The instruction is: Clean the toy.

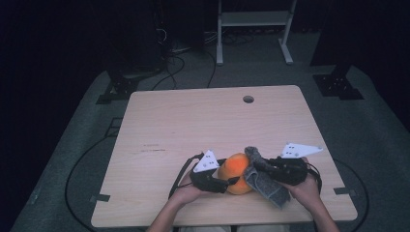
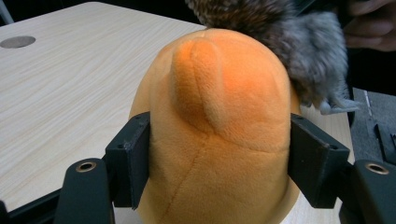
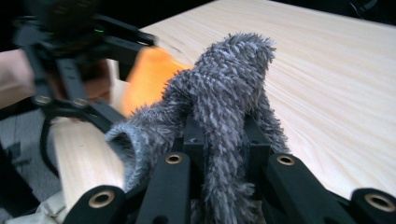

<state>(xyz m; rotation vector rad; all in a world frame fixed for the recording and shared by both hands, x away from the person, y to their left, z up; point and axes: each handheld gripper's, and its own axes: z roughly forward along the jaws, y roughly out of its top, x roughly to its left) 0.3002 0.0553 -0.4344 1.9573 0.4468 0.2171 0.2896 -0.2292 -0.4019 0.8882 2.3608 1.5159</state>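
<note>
At the near edge of the light wooden table (image 1: 159, 121), at about six o'clock in the high view, an orange plush toy (image 1: 235, 171) is held upright between the two grippers. In the left gripper view it is seen as a rounded, egg-like body of short, soft pile, deep orange on its raised central bulge and paler toward the sides, with a stitched seam running down the lower front. The left gripper (image 2: 219, 154) is pressed against both flanks of the toy, its black jaws pinching the plush on either side so that the fabric is gripped firmly between them.

Just to the toy's three o'clock side, a grey fuzzy sock (image 3: 224, 102) is held by the right gripper (image 3: 224, 154), whose jaws are closed tightly on the sock's middle. The sock is shaggy, with long grey fibres; its open cuff is seen drooping toward eight o'clock in the right gripper view, while the toe end is raised toward twelve o'clock. In the left gripper view the sock is seen draped against the upper right shoulder of the toy, touching it.

Farther off, at about twelve o'clock, a round cable hole (image 1: 248, 99) is set in the table's far edge, and a white metal stand (image 1: 254, 29) is placed on the floor beyond.
</note>
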